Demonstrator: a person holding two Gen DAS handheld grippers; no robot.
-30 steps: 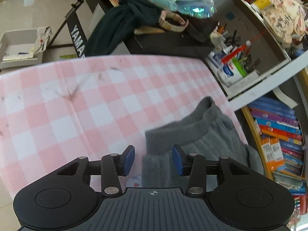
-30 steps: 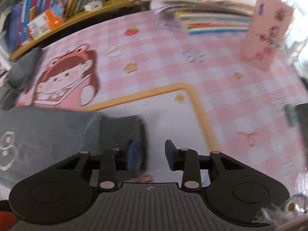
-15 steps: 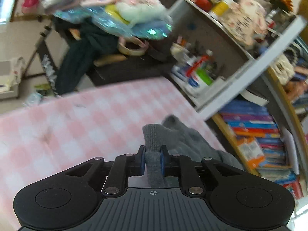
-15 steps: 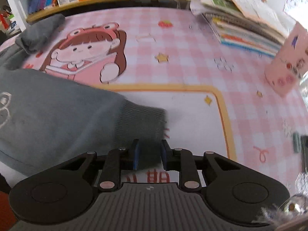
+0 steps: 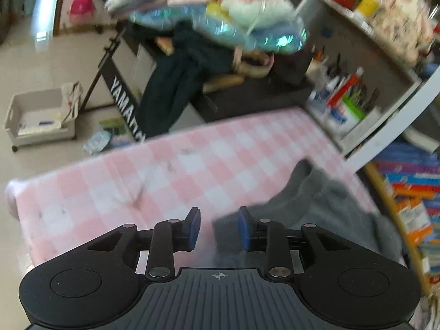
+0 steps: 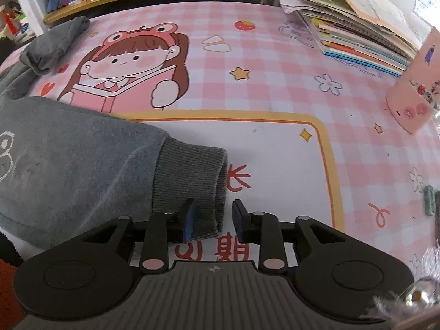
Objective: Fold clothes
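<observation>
- White "YAMAHA" lettering on black keyboard stand, far beyond left claw.
- Red Chinese characters printed on pink checked tablecloth, just ahead of right claw.
- One grey fleece sweatshirt; ribbed cuff between right pads, unpinched.
- Both claws released, jaws just reopened; left empty, blurred grey fabric beneath.

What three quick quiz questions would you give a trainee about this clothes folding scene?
1. Multiple choice: the garment on the table is A grey, B red, C yellow.
2. True or false: the right gripper is clamped shut on the ribbed cuff.
3. Fill in: the stack of books lies on a ___ and white checked tablecloth.

Key: 1 A. 2 False: its fingers stand apart, having just been opening, with the cuff's edge between them. 3 pink.
</observation>
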